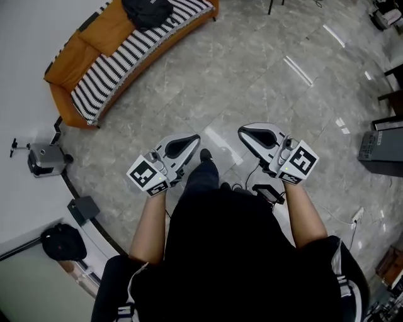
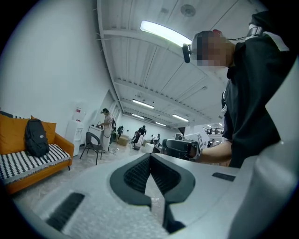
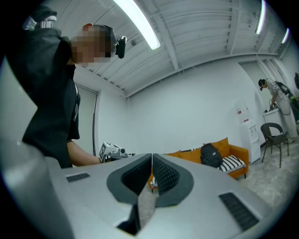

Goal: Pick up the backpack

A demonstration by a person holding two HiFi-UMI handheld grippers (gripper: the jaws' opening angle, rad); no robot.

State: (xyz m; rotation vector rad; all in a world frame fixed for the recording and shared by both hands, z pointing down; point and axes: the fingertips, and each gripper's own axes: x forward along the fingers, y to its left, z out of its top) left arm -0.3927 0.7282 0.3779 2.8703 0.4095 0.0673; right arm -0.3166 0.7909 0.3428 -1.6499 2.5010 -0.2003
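Observation:
The black backpack stands upright on an orange sofa with a black-and-white striped seat, far ahead at the upper left of the head view. It also shows in the left gripper view as the backpack and in the right gripper view as the backpack. My left gripper and right gripper are held out side by side over the grey stone floor, well short of the sofa. Both are shut with nothing between the jaws, as the left gripper and right gripper show up close.
A small grey machine and a dark box sit by the curved wall at left, with a black bag below them. A grey cabinet stands at right. A chair and several people are farther down the room.

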